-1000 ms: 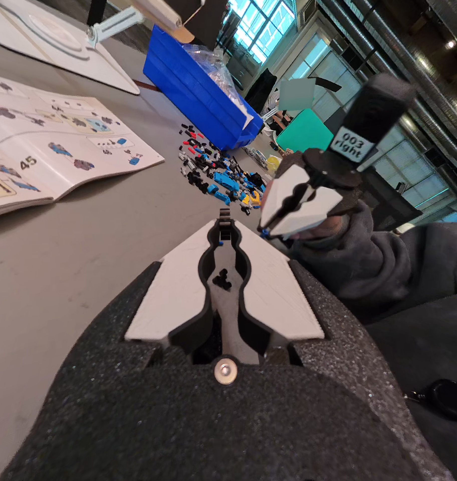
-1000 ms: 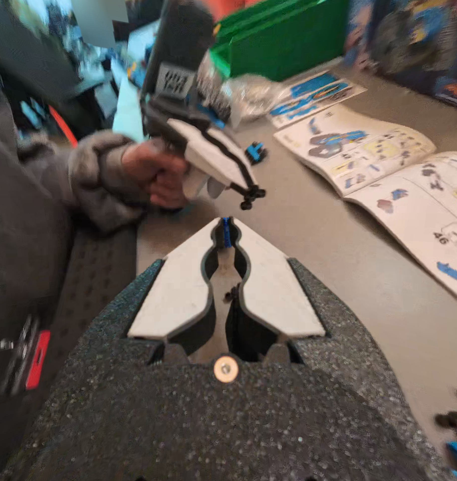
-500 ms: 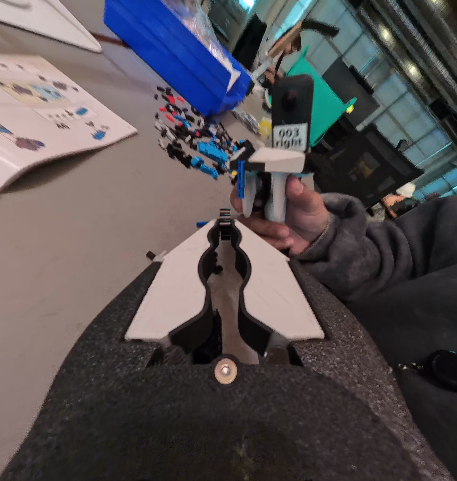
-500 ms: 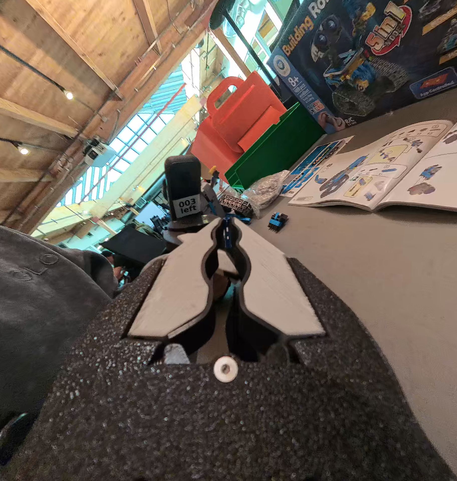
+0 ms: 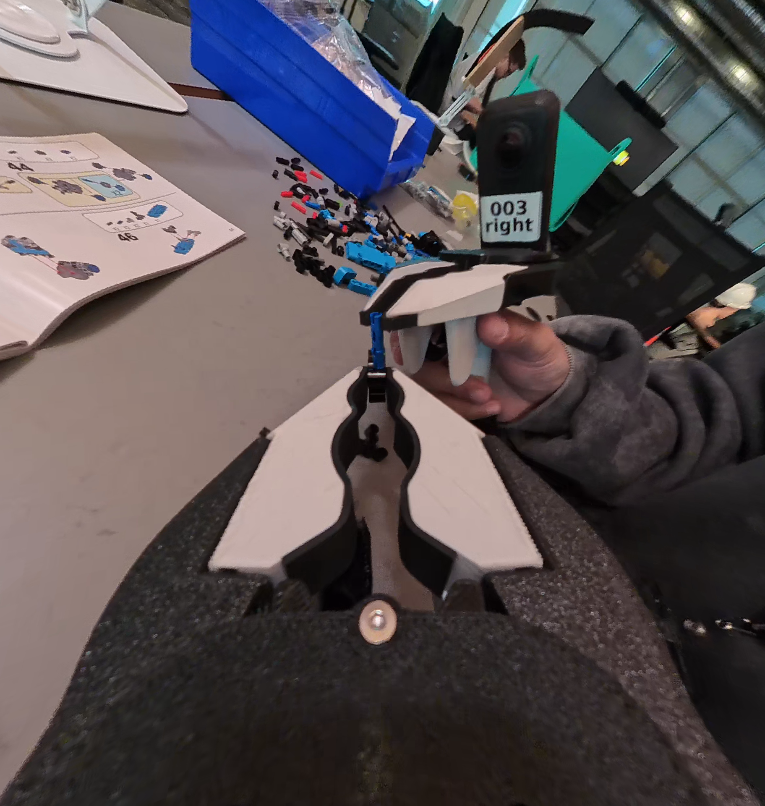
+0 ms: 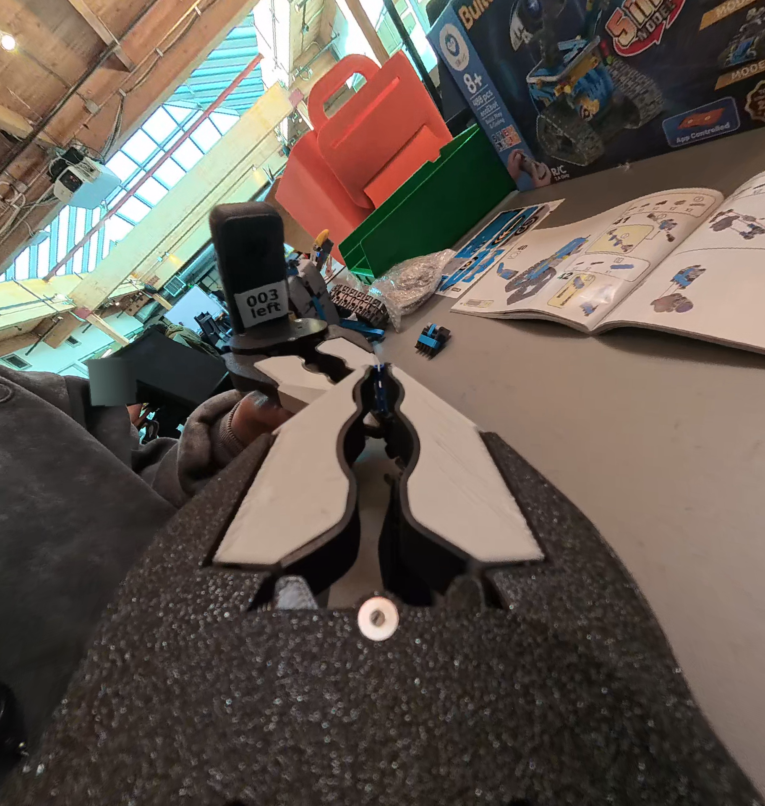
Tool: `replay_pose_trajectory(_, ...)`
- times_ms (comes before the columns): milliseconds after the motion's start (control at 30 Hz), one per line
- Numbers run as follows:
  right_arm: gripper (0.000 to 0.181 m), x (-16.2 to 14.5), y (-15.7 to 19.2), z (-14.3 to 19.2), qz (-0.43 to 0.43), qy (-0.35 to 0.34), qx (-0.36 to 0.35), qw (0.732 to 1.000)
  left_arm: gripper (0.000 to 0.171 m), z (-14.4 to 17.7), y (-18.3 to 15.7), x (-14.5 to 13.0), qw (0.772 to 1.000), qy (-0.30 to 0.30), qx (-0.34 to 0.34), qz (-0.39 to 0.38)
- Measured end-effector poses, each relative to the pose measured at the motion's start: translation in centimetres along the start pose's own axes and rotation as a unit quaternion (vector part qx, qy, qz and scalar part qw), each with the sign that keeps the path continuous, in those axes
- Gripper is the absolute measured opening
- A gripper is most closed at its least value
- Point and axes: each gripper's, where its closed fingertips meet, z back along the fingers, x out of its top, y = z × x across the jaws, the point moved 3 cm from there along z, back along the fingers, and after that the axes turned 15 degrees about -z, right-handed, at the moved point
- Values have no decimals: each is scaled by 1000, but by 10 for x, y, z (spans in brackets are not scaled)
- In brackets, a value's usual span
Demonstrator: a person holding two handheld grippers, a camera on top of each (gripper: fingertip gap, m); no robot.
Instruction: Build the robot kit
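The right gripper (image 5: pixel 374 316) is pinching a blue pin (image 5: pixel 376 338) hanging long-axis down onto the black piece (image 5: pixel 376 388) pinched in the left gripper (image 5: pixel 376 379).

bright daylight, sharp focus (edges fisheye-warped)

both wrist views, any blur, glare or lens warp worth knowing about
Left wrist view: sharp on the left tongs and the blue pin in the right tongs; the grey table tilts and bows from the wide-angle lens. Right wrist view: bright skylights wash out, and the black foam up close is soft.
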Motion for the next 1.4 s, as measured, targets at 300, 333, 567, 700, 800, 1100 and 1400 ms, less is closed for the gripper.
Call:
replay_pose_trajectory(300, 5, -3, -3, 4, 9, 19, -5, 1000, 7, -2, 1, -4, 999, 17, 18, -26)
replay_pose_trajectory(333, 5, -4, -3, 4, 10, 21, -5, 1000, 7, -2, 1, -3, 999, 16, 18, -26)
replay_pose_trajectory(567, 4, -8, -5, 2, 17, 37, -11, 999, 7, -2, 2, -3, 999, 18, 24, -34)
replay_pose_trajectory(700, 5, -15, -7, -3, 28, 60, -27, 997, 7, -4, 2, -6, 996, 35, 42, -71)
replay_pose_trajectory(800, 4, -16, -11, -5, 48, 85, -49, 994, 7, -5, 4, -11, 985, 67, 80, -138)
replay_pose_trajectory(1100, 4, -28, -23, -6, 222, 230, -180, 930, 7, -14, 9, -33, 929, 175, 147, -290)
replay_pose_trajectory(1400, 3, -30, -22, -9, 347, 305, -235, 855, 6, -15, 11, -37, 831, 237, 226, -450)
